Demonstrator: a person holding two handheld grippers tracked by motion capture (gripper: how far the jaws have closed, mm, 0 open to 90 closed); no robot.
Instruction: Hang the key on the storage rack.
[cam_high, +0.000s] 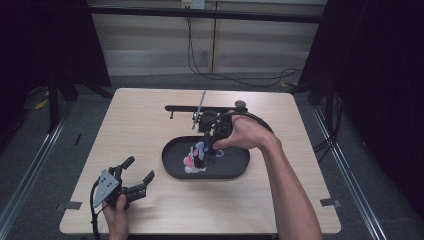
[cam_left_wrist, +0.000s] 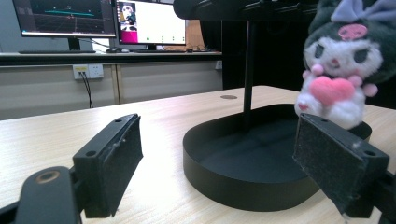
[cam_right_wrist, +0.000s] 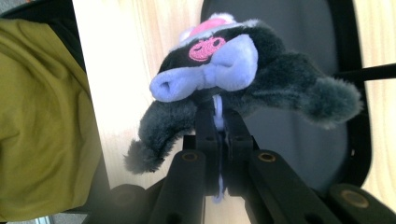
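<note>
My right hand-held gripper (cam_high: 204, 150) is clamped on the white loop at the top of the plush toy (cam_high: 196, 157), holding it over the black tray (cam_high: 235, 167). My left hand-held gripper (cam_high: 137, 175) rests on the counter (cam_high: 150, 125) near the tray, jaws spread wide with nothing between them.

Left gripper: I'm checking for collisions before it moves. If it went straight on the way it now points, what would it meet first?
Probably the near wall of the black tray, which sits between the open jaws of the left gripper. The plush toy hangs off to one side above the tray; depth is hard to judge.
</note>
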